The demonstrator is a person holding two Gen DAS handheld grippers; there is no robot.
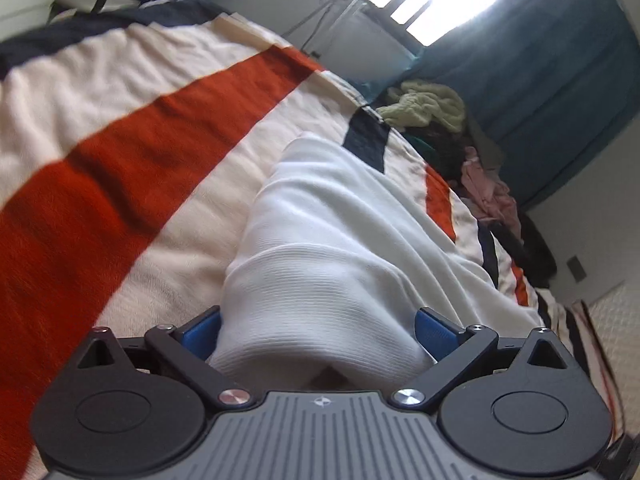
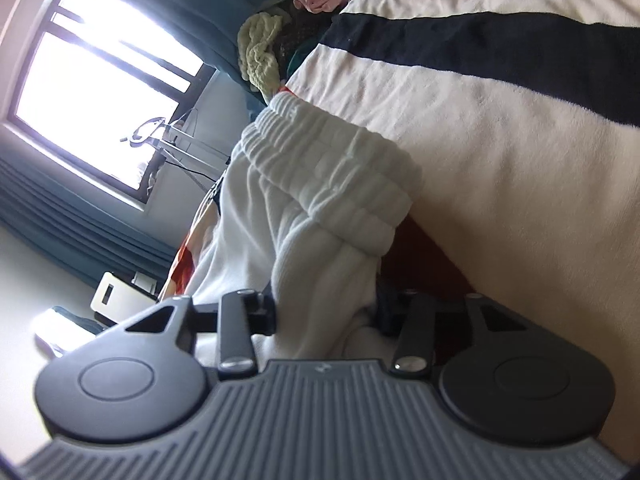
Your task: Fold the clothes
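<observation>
We see one white ribbed garment (image 1: 320,248) lying on the bed's striped blanket (image 1: 120,152), and two tongs, both clamped on it. The left tongs (image 1: 318,340) grip a bunched end of the garment between their two blue pads (image 1: 434,334), the cloth filling the gap. The right tongs (image 2: 328,316) pinch cloth just below the garment's elastic waistband (image 2: 332,164); their tips are buried in the folds, hard to make out. Beyond the garment, at the blanket's far edge, sits one pile of clothes (image 1: 448,136), with a pale green piece and a pink piece countable, the rest dark and unclear. One window (image 2: 100,80) glares, overexposed.
</observation>
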